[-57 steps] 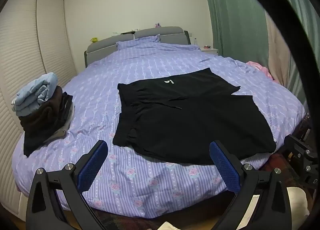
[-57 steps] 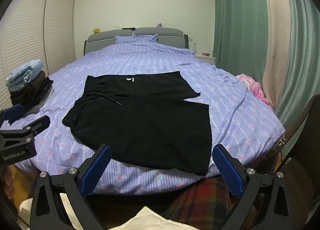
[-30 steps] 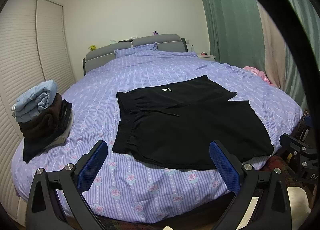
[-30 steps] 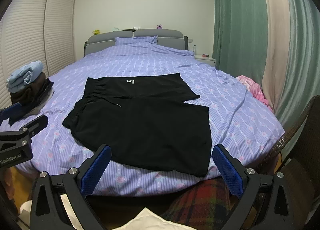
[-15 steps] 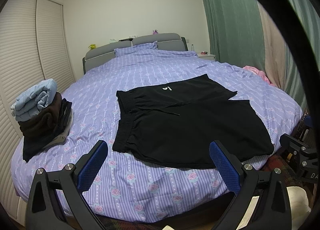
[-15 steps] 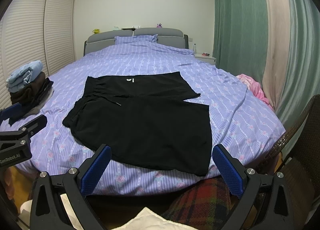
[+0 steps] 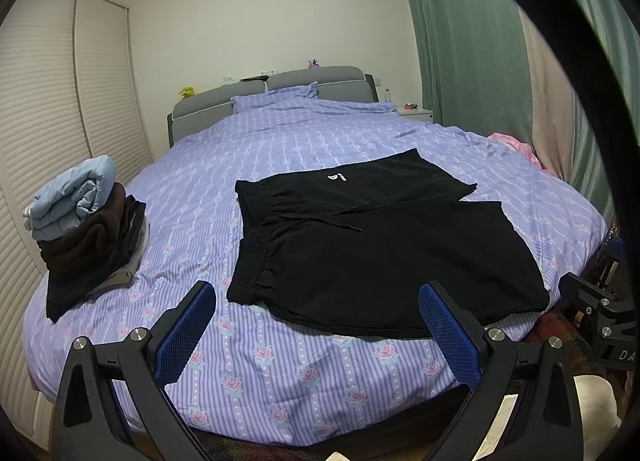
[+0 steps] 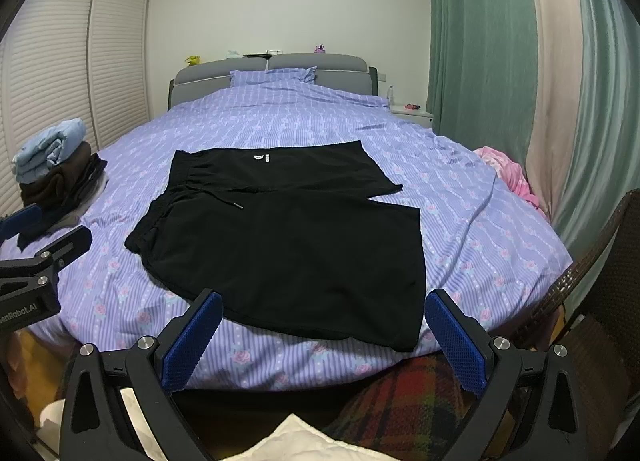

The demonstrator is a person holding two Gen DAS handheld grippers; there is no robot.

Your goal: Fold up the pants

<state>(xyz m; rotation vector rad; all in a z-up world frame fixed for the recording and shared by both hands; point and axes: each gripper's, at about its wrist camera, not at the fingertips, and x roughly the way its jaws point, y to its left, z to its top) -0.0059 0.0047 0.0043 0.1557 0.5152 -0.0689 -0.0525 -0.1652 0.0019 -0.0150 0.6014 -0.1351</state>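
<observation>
Black shorts (image 7: 372, 245) lie spread flat on the purple striped bed (image 7: 280, 141), waistband to the left, leg openings to the right, a white logo on the far leg. They also show in the right wrist view (image 8: 296, 233). My left gripper (image 7: 320, 317) is open and empty, held off the foot of the bed near the waistband corner. My right gripper (image 8: 324, 325) is open and empty, near the hem of the near leg. Neither touches the shorts.
A stack of folded clothes (image 7: 84, 229) sits at the bed's left edge. A pink cloth (image 8: 508, 173) lies at the right edge. Green curtains (image 8: 480, 61) hang right. A wicker chair (image 8: 600, 281) and a plaid cloth (image 8: 412, 397) are near the foot.
Both grippers have shifted only slightly; the left view has moved a little closer to the bed. The shorts have not moved and both grippers stay open.
</observation>
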